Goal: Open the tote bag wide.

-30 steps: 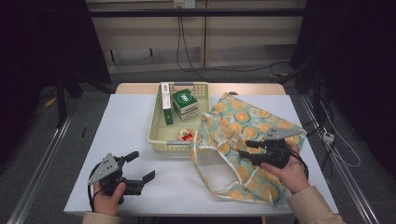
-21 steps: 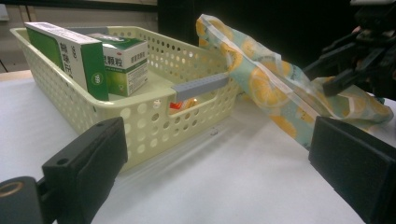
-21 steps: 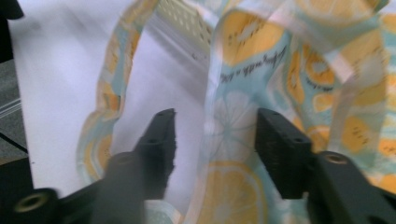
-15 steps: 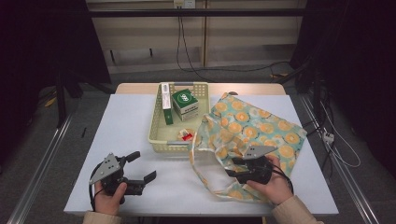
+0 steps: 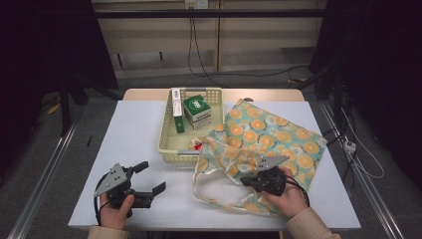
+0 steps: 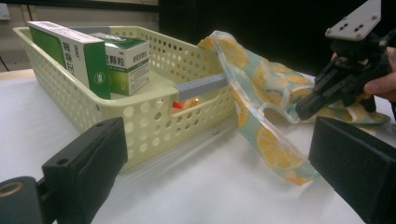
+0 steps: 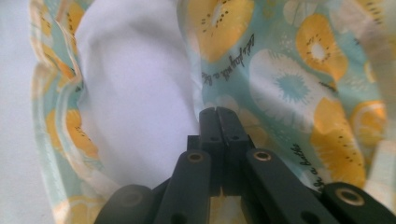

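Note:
A tote bag (image 5: 268, 132) printed with orange slices lies on the white table, right of a pale yellow basket (image 5: 168, 145). My right gripper (image 5: 245, 181) rests low on the bag's near part. Its jaws have just been closing and now stand together at the rim of the bag's mouth (image 7: 201, 88), pinching the fabric edge beside the white lining. In the left gripper view the right gripper (image 6: 303, 109) points down at the bag (image 6: 261, 135). My left gripper (image 5: 152, 176) lies open near the table's front left, facing the basket (image 6: 140, 112), nothing between its jaws.
The basket holds a green box (image 5: 196, 110), a long white-and-green carton (image 5: 177, 112), a small red item (image 5: 198, 145) and a grey bar (image 6: 201, 86) on its near rim. The bag's handles (image 5: 209, 191) loop toward the table's front edge.
The right hand has moved left and down toward the bag's mouth, and its jaws have gone from apart to together on the fabric. The left gripper has stayed put.

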`<state>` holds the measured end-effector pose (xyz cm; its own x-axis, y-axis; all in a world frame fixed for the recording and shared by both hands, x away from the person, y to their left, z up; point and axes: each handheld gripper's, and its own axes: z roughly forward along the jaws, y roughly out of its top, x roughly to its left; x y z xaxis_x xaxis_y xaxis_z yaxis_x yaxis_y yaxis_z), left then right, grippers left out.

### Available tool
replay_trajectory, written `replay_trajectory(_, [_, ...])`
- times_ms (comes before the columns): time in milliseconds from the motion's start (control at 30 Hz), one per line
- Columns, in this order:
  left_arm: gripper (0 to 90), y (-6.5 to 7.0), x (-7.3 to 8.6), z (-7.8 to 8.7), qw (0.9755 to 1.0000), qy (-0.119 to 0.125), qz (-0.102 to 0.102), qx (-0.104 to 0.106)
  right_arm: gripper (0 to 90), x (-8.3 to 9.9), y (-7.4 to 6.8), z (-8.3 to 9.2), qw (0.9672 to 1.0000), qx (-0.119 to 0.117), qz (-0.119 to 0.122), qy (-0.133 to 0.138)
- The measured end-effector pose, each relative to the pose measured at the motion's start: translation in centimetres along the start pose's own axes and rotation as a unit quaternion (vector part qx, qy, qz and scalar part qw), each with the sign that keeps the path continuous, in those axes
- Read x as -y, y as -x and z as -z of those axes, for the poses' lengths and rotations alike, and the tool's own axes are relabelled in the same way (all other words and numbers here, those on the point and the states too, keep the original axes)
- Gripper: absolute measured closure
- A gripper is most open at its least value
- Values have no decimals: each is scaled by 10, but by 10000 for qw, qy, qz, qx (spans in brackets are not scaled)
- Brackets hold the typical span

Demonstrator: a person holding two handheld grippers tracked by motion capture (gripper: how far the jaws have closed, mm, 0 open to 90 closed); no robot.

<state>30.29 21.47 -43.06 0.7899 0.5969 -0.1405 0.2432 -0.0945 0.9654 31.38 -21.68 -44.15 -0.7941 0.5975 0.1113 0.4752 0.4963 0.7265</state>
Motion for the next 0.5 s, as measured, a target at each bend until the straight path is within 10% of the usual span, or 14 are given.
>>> replay_trajectory(333, [46,1,-1,0,10000,21,-2,-4,900,-13,9,34,9987,78,-206,462])
replay_trajectory(500, [46,0,0,-1,10000,-1,12,5,900,-22,26,55,9956,480,-341,734])
